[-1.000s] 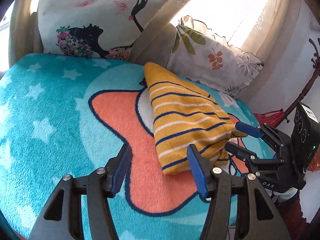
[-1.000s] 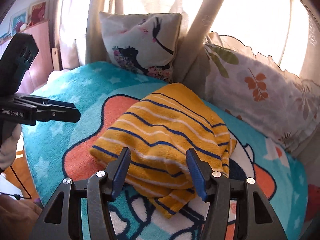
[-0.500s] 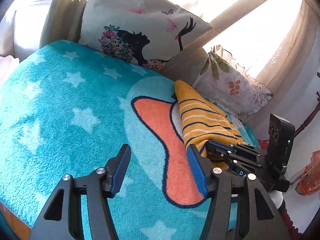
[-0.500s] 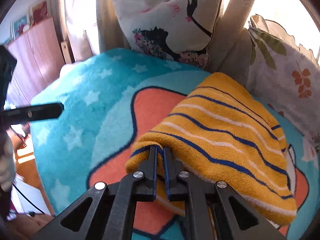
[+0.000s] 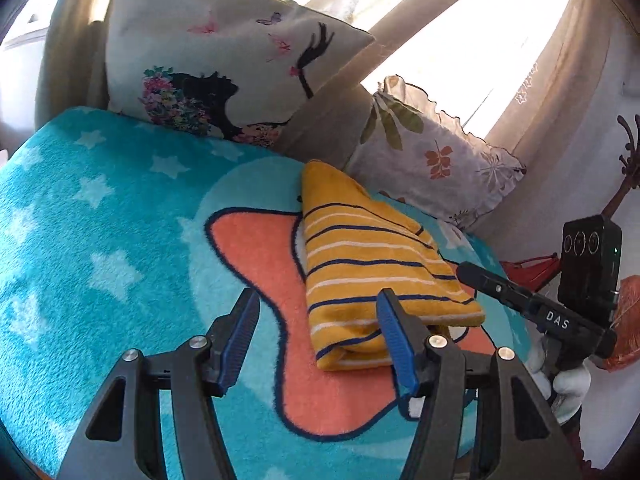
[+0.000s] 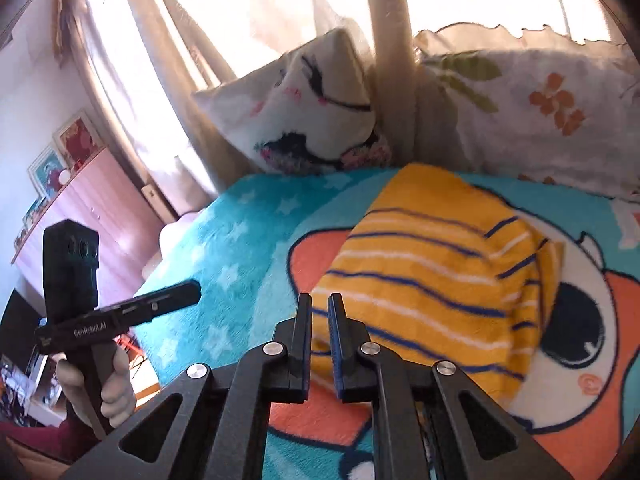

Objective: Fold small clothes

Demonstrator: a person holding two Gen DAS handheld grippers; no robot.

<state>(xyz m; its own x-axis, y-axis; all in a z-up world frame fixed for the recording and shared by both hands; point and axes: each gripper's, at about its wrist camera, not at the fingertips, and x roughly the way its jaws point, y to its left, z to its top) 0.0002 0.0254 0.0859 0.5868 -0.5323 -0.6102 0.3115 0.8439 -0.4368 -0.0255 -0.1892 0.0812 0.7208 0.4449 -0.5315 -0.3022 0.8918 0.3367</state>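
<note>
Two hand-held grippers were near one folded piece of clothing. The yellow striped cloth (image 5: 372,276) lay folded on a fluffy blue blanket (image 5: 100,240) with white stars and an orange shape. It sat on the right part of the orange shape, close to the pillows.

The left hand-held gripper (image 5: 320,338) had its blue fingers (image 5: 394,340) spread wide apart. It held nothing. Its right finger was just in front of the near edge of the cloth.

The right hand-held gripper (image 6: 319,338) had its fingers nearly pressed together, with only a thin gap showing between them. Nothing could be seen in that gap. Its tips were right at the near corner of the cloth (image 6: 432,280).

A pillow with a dark lady and flowers (image 5: 224,68) stood at the back. A pillow with leaves (image 5: 432,160) leaned next to it. Bright curtains (image 6: 248,32) hung behind them.
</note>
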